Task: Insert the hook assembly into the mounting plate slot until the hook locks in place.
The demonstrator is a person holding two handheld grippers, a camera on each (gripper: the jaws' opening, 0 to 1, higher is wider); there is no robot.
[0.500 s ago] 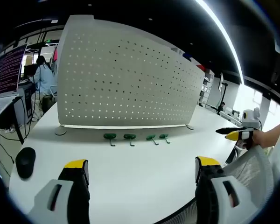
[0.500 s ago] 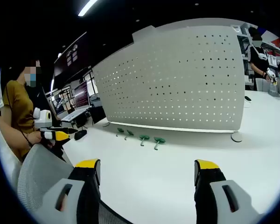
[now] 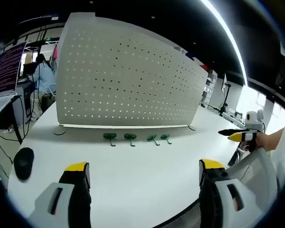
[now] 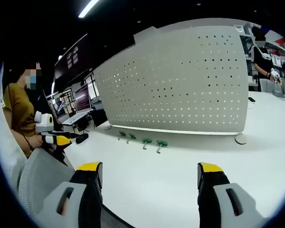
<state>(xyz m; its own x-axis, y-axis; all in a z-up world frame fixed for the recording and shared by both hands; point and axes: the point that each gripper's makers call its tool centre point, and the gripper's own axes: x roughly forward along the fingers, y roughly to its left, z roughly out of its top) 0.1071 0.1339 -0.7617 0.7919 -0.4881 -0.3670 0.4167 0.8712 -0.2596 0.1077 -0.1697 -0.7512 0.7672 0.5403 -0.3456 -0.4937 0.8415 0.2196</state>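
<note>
There, four green hooks [image 3: 133, 138] lie in a row on the white table [image 3: 133, 175], just in front of the upright pegboard [image 3: 128, 80] and well apart from both grippers. The left gripper [image 3: 145, 183] and right gripper [image 4: 149, 183] hover near the table's edge, jaws wide and empty, beside a mesh chair back [image 4: 40, 183]

No legible text, label, brand or number anywhere. Monitor [image 3: 7, 71] at far left of the left gripper view: lines of reddish text on a dark screen, too small to read. Screen [image 4: 81, 97] at far left of the right gripper view: same reddish lines, unreadable. Dark wall panel [image 4: 72, 57] above it: pale sign-like marks, too blurred to make out.
</note>
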